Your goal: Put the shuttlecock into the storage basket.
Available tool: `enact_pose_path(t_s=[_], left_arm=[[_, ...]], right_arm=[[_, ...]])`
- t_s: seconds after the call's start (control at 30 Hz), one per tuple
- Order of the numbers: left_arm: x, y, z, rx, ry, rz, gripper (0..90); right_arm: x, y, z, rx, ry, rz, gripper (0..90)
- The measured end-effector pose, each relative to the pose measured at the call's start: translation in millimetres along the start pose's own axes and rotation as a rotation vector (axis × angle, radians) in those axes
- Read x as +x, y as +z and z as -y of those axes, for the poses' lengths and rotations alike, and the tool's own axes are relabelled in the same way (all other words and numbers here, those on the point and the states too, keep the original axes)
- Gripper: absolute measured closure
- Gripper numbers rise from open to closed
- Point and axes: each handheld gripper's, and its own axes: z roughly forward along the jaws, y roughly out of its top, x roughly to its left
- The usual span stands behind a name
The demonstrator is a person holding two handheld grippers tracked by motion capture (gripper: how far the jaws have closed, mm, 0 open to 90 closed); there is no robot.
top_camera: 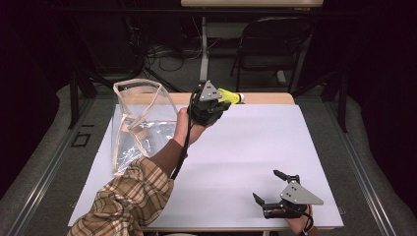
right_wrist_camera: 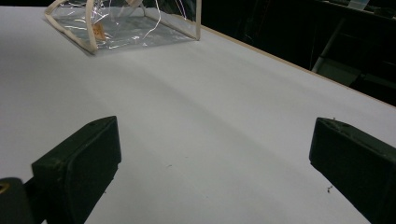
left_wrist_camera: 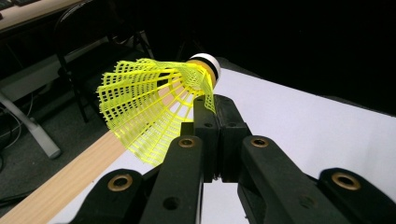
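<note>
A yellow plastic shuttlecock (top_camera: pixel 229 96) (left_wrist_camera: pixel 144 105) with a white cork tip is held above the far edge of the white table (top_camera: pixel 255 142). My left gripper (top_camera: pixel 221 101) (left_wrist_camera: pixel 215 106) is shut on its mesh skirt close to the cork, jaws pressed together. The cork points away from me, to the right in the high view. At the front right, low over the table, my right gripper (top_camera: pixel 265 184) (right_wrist_camera: pixel 215 140) stands open with nothing between its pads.
A clear plastic bag (top_camera: pixel 140 118) (right_wrist_camera: pixel 126 28) with beige trim stands open at the table's far left, a small brown item inside. The table's wooden far edge (top_camera: pixel 265 98) lies just under the shuttlecock. A folding chair (top_camera: pixel 270 44) and cables sit beyond.
</note>
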Motion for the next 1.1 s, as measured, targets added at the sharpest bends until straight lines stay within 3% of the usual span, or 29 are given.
enact_pose_path(t_s=[0.53,1.1], left_arm=[[7.5,-9.1,-7.5,-0.016,0.01,-0.021,89.5],[18.9,-20.6,-7.0,-0.042,-0.01,-0.054,89.5]], right_arm=[[-0.1,-0.3,-0.1,0.004,-0.001,0.001,1.6],[-0.1,-0.3,0.0,0.003,0.0,0.0,1.6]])
